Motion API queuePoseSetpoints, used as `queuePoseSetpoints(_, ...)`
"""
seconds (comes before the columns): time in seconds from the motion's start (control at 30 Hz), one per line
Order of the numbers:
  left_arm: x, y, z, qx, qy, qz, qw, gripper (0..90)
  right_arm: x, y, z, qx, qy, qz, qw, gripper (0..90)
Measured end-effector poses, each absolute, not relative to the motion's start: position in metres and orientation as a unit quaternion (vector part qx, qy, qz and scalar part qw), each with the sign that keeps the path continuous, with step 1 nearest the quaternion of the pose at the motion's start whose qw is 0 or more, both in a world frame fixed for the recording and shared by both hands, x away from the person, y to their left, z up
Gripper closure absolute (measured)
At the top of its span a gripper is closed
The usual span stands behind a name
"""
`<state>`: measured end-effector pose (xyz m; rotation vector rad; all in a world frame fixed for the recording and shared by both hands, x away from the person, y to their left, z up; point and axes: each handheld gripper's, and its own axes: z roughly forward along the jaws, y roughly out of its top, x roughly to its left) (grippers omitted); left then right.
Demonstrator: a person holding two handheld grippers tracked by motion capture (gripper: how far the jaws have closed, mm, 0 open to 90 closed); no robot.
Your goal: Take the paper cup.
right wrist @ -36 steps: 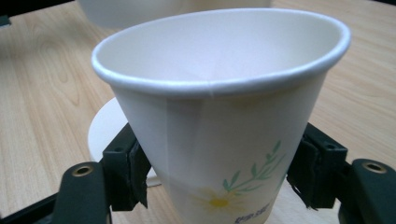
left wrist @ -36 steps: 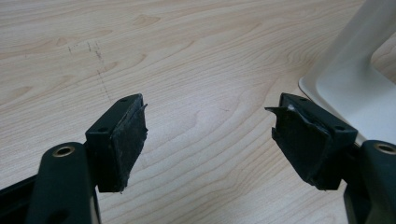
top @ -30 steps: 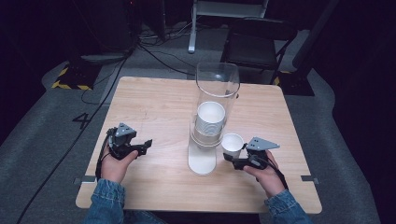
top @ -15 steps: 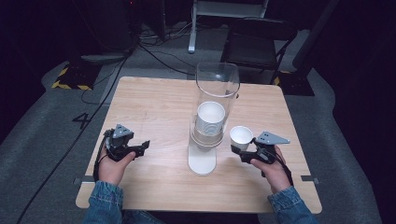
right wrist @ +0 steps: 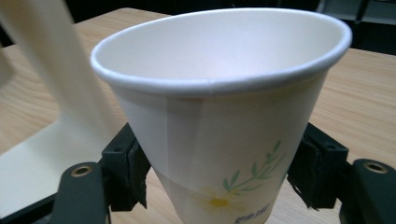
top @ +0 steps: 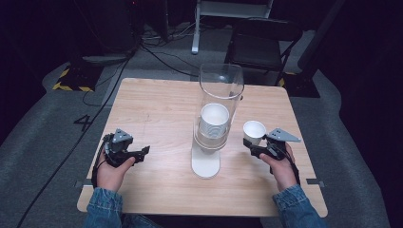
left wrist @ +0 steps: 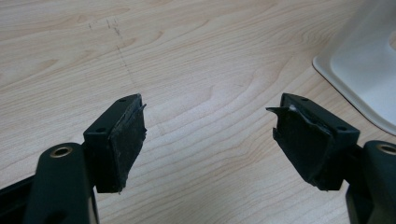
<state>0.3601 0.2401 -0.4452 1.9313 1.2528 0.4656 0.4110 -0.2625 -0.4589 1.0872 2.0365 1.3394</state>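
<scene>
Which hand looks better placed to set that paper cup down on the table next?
Right, probably. The right tongs already grip the paper cup on both sides, upright, beside the clear dispenser. The left tongs are open with nothing between them, farther off over bare table.

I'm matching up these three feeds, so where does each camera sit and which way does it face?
High view: above the person's side, looking forward and down on the light wooden table; both denim-sleeved forearms, left gripper, right gripper.
Left gripper view: rides the left gripper, facing bare tabletop between open jaws, white dispenser base at right.
Right gripper view: rides the right gripper, jaws clamping a white flower-printed paper cup.
Shared: cup and dispenser base.
</scene>
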Motion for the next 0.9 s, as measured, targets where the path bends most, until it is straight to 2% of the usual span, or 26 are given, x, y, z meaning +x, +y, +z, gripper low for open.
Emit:
queuePoseSetpoints(0.37, 0.353, 0.246, -0.449, 0.755, 0.499, 0.186, 0.383, 25.0, 0.433, -0.279, -0.474, 0.433, 0.741, 0.451, 0.247, 30.1)
queuePoseSetpoints(0.9, 0.35, 0.249, -0.45, 0.757, 0.5, 0.181, 0.38, 25.0, 0.447, -0.286, -0.495, 0.461, 0.749, 0.425, 0.213, 29.4)
